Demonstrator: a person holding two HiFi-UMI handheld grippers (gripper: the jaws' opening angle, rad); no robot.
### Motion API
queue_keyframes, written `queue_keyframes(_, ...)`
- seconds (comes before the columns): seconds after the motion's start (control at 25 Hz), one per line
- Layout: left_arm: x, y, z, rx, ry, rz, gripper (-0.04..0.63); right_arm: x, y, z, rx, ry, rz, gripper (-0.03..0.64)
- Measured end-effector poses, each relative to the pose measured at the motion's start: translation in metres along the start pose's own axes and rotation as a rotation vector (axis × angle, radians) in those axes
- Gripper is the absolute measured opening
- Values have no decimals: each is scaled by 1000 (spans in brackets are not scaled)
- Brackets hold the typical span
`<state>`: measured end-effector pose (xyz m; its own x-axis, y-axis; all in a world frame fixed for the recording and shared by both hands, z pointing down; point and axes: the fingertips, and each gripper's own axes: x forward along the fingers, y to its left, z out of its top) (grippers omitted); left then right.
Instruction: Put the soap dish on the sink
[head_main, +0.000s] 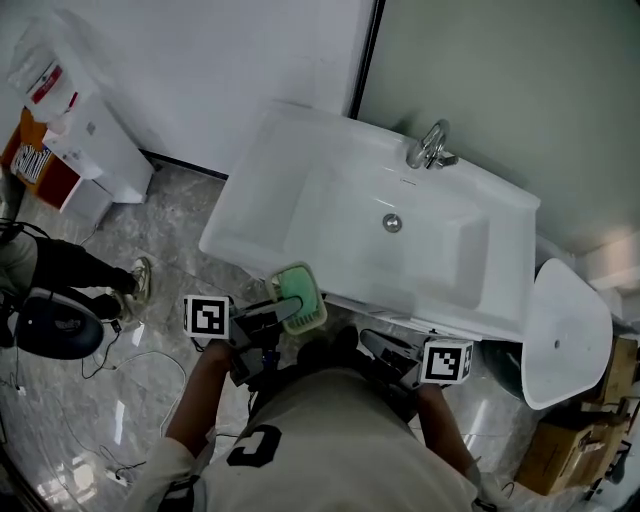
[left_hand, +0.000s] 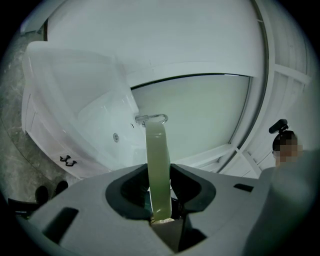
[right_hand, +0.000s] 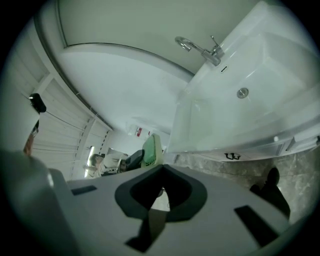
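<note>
A pale green soap dish (head_main: 298, 296) hangs in front of the near rim of the white sink (head_main: 260, 170), over the floor. My left gripper (head_main: 276, 311) is shut on its near edge. Seen from the left gripper view, the soap dish (left_hand: 157, 160) stands edge-on between the two jaws of the left gripper (left_hand: 160, 202), with the sink (left_hand: 90, 120) beyond it. My right gripper (head_main: 384, 346) sits below the sink's front edge, shut and holding nothing. In the right gripper view, the right gripper (right_hand: 159, 202) has the soap dish (right_hand: 151, 150) just past it, and the sink (right_hand: 260, 80) with its faucet (right_hand: 202, 47) further on.
The chrome faucet (head_main: 430, 148) and drain (head_main: 392, 222) lie at the sink's far side and middle. A loose white basin (head_main: 563, 330) leans at the right beside cardboard boxes. At the left are a white cabinet (head_main: 95, 150), a shoe (head_main: 140, 278) and floor cables (head_main: 120, 365).
</note>
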<state>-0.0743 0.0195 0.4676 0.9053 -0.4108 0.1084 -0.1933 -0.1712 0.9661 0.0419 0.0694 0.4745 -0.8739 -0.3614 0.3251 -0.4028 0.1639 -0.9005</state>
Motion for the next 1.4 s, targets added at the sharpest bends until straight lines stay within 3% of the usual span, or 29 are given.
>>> queue_keyframes(0.24,21,-2,14,-7,-2,80,127,-5,-7,37,-16,9,42,9)
queue_keyframes(0.4,46,-9,29,67,0,76,127,-10,-11,65,-20,1,89,9)
queue_keyframes(0.52,57,-13,32,63,-11,75,127,-11,-11,80,-34,8,123,9)
queue_keyframes(0.76,63,-14,40,49,-56,154,127,-11,-22,94,-25,53,152,9)
queue_keyframes(0.88,68,-16,48,90,-67,160,127,-8,-18,104,-45,75,212,9)
queue_keyframes(1.2,62,-13,62,117,-79,246,127,-7,-33,109,-16,140,221,9)
queue_keyframes(1.4,58,-11,79,150,-68,255,127,-2,-34,116,-28,139,213,9)
